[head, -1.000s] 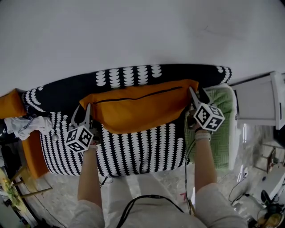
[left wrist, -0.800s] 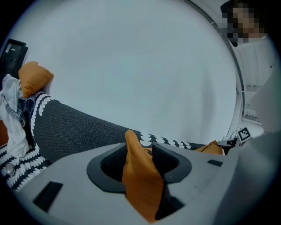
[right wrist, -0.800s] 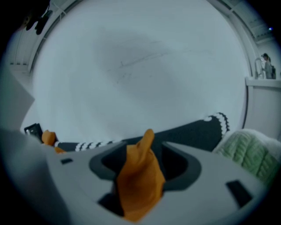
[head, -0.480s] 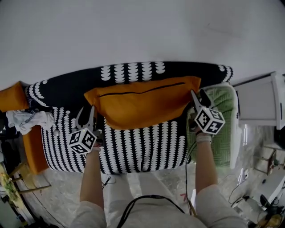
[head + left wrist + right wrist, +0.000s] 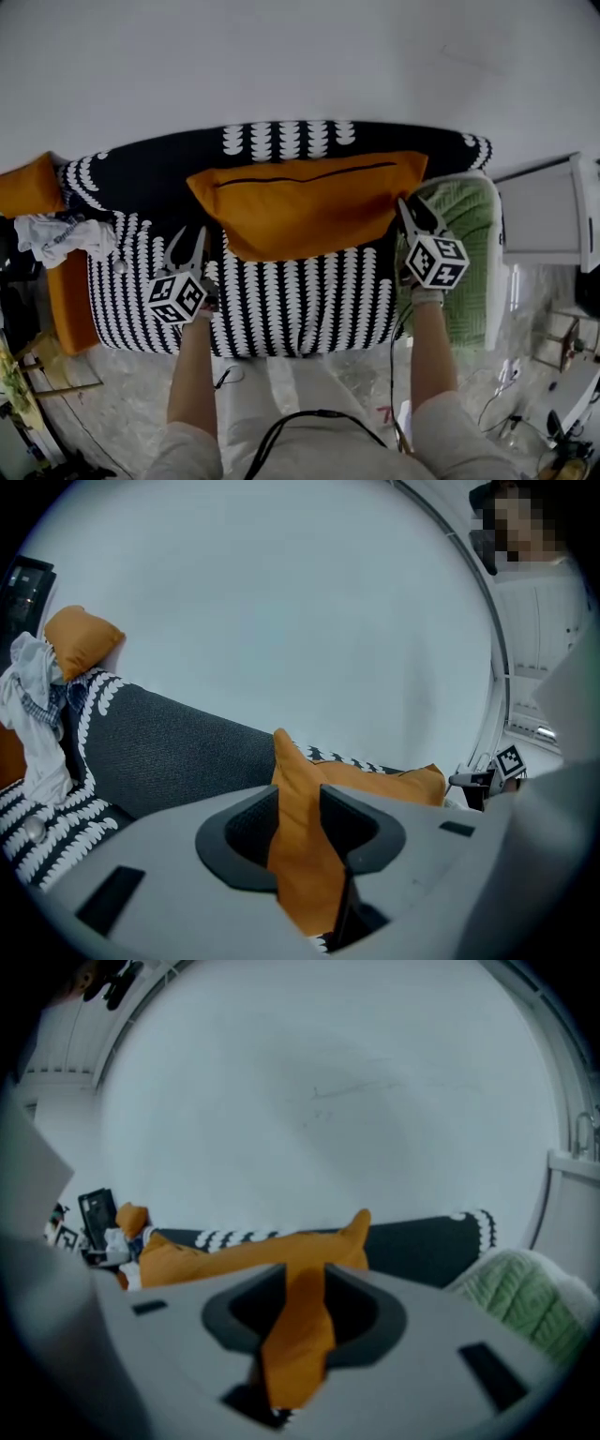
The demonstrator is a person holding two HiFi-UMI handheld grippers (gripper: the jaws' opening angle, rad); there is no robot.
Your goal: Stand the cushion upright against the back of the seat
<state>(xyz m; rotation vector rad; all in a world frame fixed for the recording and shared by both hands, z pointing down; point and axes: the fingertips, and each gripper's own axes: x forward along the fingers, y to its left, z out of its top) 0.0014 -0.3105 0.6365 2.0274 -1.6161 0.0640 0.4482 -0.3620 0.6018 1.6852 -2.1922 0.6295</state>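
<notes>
An orange cushion point(image 5: 300, 202) with a black zip line along its top stands leaning against the backrest point(image 5: 150, 183) of a sofa with a black-and-white patterned cover. My left gripper point(image 5: 187, 239) hovers over the seat, a little short of the cushion's lower left corner. Its jaws are closing, and the cushion's edge point(image 5: 291, 874) shows ahead through their gap. My right gripper point(image 5: 412, 204) sits beside the cushion's lower right corner. Its jaws are closing too, and the cushion's orange edge point(image 5: 300, 1335) lines up in the gap without a clear pinch.
A green knitted throw point(image 5: 464, 244) covers the right armrest. At the left end lie a small orange cushion point(image 5: 28, 183) and a crumpled white cloth point(image 5: 61, 239). A white cabinet point(image 5: 544, 216) stands to the right. A plain wall rises behind the sofa.
Both grippers have drawn back toward me from the cushion's lower corners. The cushion stays propped against the backrest.
</notes>
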